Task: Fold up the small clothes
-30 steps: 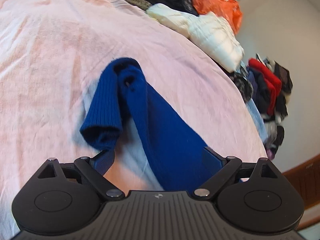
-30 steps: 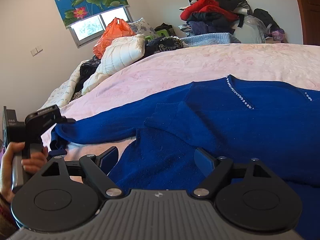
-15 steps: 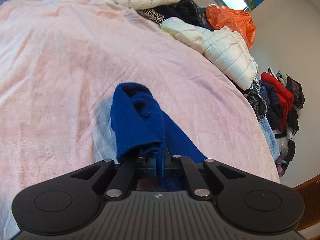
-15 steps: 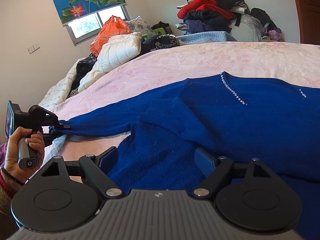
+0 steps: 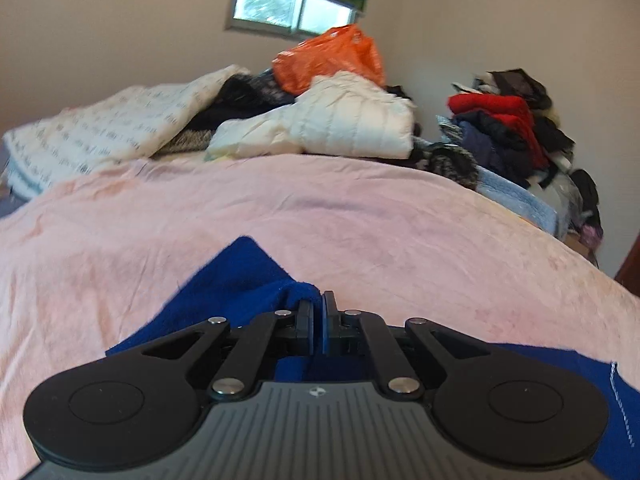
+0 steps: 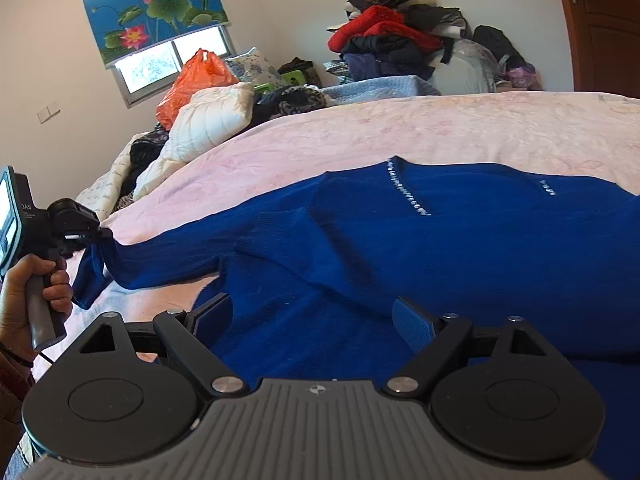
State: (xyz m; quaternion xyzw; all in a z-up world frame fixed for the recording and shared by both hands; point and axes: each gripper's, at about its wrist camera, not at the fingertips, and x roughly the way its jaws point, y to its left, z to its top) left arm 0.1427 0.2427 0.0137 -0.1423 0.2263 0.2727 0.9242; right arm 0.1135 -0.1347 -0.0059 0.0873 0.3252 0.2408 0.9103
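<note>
Left tongs (image 5: 318, 310) clamp the blue sweater's (image 6: 400, 248) sleeve (image 6: 168, 248) — right tongs (image 6: 312, 316) gape above it, empty.

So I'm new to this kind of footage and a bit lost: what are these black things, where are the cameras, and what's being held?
They are two hand-held grippers, each with a camera looking along its fingers. The left gripper, seen from outside in the right view with a hand on its handle, has clamped the sleeve of a blue sweater and lifts it. The right gripper hovers open over the sweater's body. Everything lies on a pink bedspread, with piled clothes behind.
</note>
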